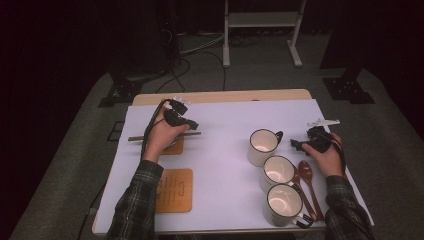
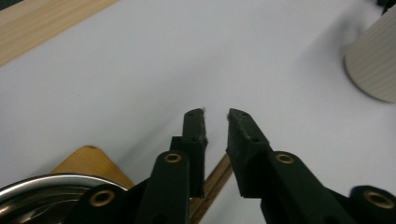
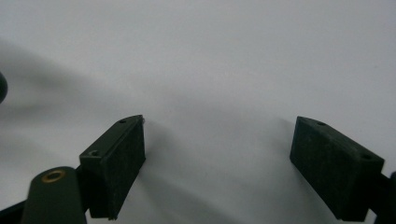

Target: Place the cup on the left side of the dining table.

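Wooden and thin, the chopstick lies flat on the white table cover, partly across the upper cork coaster, and in the left gripper view it runs out beneath the jaws. The left gripper hovers just above it with its jaws a little apart and nothing between the pads (a narrow gap, not a grip), beside a shiny metal dish that sits on that coaster. The right gripper rests over bare cover near the first of three white mugs, its jaws spread wide and empty. Two red-brown spoons lie beside the mugs, and a second coaster sits nearer the person. The chopstick looks light, stiff and smooth, so I judge it will roll or slip sideways if pinched off-centre, and it lies too flat on the cover for the pads to get under easily. The best hold is probably across its width near the middle, where part of it is raised on the coaster edge, with the pads closing squarely so it cannot swivel.
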### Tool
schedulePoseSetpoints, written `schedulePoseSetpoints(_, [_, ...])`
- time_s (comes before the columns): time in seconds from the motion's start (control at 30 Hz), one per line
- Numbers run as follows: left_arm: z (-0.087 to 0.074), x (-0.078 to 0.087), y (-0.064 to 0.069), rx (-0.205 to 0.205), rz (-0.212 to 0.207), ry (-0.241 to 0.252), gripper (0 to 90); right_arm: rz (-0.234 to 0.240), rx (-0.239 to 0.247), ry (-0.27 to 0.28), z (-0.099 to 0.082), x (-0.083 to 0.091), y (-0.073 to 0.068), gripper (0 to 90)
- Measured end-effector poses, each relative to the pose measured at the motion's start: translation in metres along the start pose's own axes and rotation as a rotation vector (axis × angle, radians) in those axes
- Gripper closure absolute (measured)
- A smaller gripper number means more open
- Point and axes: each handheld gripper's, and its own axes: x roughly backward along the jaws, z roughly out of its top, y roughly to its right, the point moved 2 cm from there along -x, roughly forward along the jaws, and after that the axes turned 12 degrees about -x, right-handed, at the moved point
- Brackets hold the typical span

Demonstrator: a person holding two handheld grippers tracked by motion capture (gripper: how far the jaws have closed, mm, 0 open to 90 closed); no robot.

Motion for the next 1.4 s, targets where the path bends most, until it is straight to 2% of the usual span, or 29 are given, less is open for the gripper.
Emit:
schedulePoseSetpoints(0.27, [0.005,0.016,0.015,-0.001,-0.002,0.015,60.4,0.000,-0.001,0.000,0.000,0.000,0.000,16.4])
schedulePoseSetpoints(0.37, [0.002,0.019,0.024,-0.011,-0.004,0.004,55.7,0.000,-0.001,0.000,0.000,0.000,0.000,16.4])
schedulePoseSetpoints(0.73, [-0.005,0.027,0.061,-0.059,-0.037,0.036,34.5,-0.003,0.002,-0.002,0.000,0.000,0.000,16.4])
schedulePoseSetpoints(0.87, [-0.008,0.026,0.073,-0.090,-0.045,0.018,28.8,-0.002,0.001,-0.001,0.000,0.000,0.000,16.4])
schedulePoseSetpoints(1.1, [-0.016,0.021,0.095,-0.111,-0.047,0.003,17.8,-0.002,0.001,-0.001,0.000,0.000,0.000,16.4])
schedulePoseSetpoints(1.27, [-0.023,0.017,0.109,-0.114,-0.077,0.002,13.4,-0.002,0.001,-0.001,0.000,0.000,0.000,16.4])
schedulePoseSetpoints(1.4, [-0.028,0.011,0.118,-0.114,-0.082,-0.003,9.4,-0.002,0.001,-0.001,0.000,0.000,0.000,16.4])
